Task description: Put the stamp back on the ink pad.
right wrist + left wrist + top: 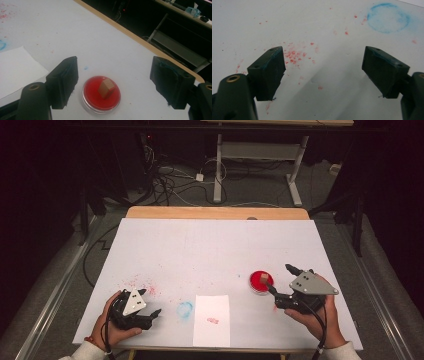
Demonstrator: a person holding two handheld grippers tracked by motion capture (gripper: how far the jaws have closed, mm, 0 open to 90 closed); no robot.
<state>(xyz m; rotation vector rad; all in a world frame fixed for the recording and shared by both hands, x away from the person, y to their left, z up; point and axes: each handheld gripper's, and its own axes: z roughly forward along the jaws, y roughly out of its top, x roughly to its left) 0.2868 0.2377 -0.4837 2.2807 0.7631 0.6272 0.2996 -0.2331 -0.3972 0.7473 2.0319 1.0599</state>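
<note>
A round red ink pad (260, 282) lies at the right of the white table, and a small wooden block (263, 278) stands tilted on it. In the right gripper view the pad (93, 100) and block (106, 88) sit just ahead of the jaws. My right gripper (279, 279) is open beside the pad, nothing between its jaws. My left gripper (150, 304) rests open at the front left, held low over the table. A white paper sheet (212, 320) with a small red mark (213, 320) lies between the hands.
A blue ink ring (185, 309) stains the table left of the sheet; it also appears ahead of the left gripper (323, 65) as a blue ring (388, 18). Red specks (294, 53) dot the surface. The table's wooden far edge (217, 212) faces desk legs and cables.
</note>
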